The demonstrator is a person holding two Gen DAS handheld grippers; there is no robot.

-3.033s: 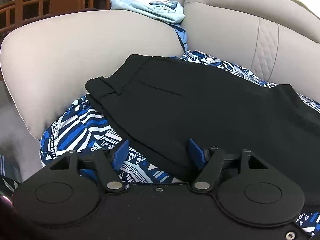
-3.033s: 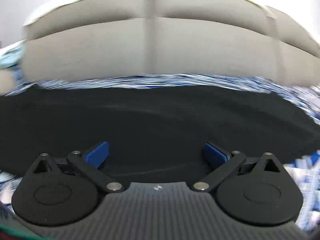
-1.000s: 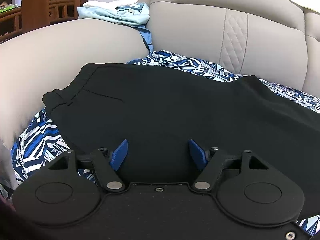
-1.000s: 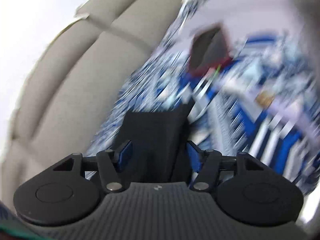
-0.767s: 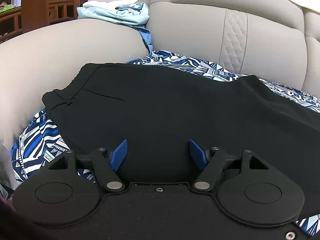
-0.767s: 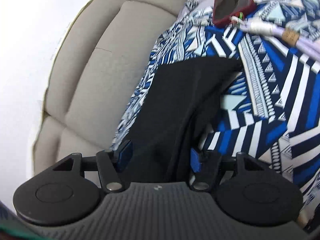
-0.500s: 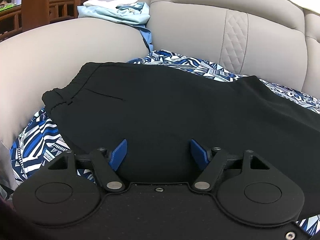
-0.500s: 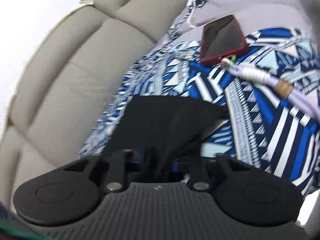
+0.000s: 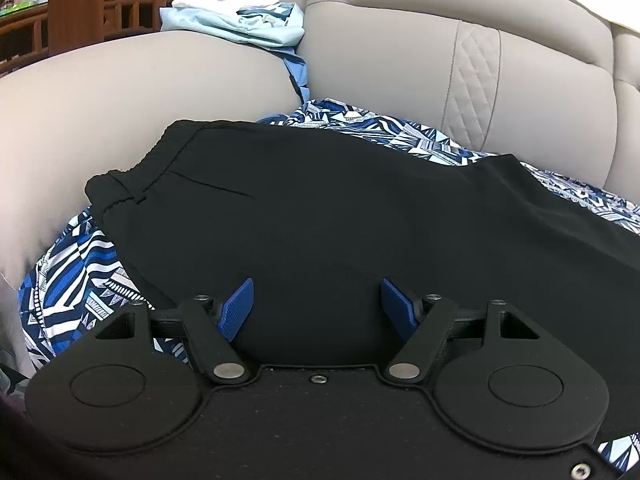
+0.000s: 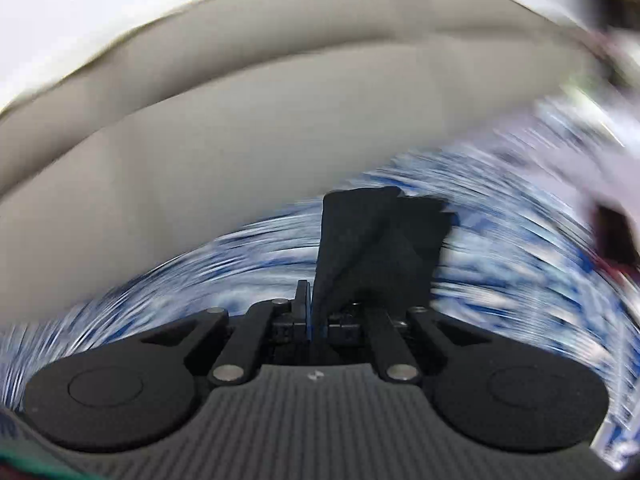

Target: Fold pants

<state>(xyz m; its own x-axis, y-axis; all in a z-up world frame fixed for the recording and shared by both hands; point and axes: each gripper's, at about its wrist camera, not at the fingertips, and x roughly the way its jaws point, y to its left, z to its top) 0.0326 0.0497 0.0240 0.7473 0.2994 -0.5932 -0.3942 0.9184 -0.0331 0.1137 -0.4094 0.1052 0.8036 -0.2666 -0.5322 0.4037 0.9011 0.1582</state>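
Black pants [image 9: 340, 216] lie spread on a blue and white patterned cloth [image 9: 80, 272] on a beige sofa, elastic waistband to the left [image 9: 132, 184]. My left gripper [image 9: 316, 306] is open, low over the near edge of the pants, blue pads apart on either side of the fabric. My right gripper [image 10: 316, 312] is shut on the leg end of the pants [image 10: 380, 240], which stands bunched above the fingers. The right wrist view is blurred by motion.
The sofa armrest [image 9: 140, 92] rises at left and the backrest [image 9: 440, 72] behind. Light blue clothes [image 9: 240, 28] lie piled on the armrest top. A wooden shelf [image 9: 80, 4] stands far left. A dark red-edged phone [image 10: 616, 236] lies on the cloth at right.
My right gripper closed on the leg end of the pants and is swinging with it, blurring the view. My left gripper stayed open and nearly still over the pants.
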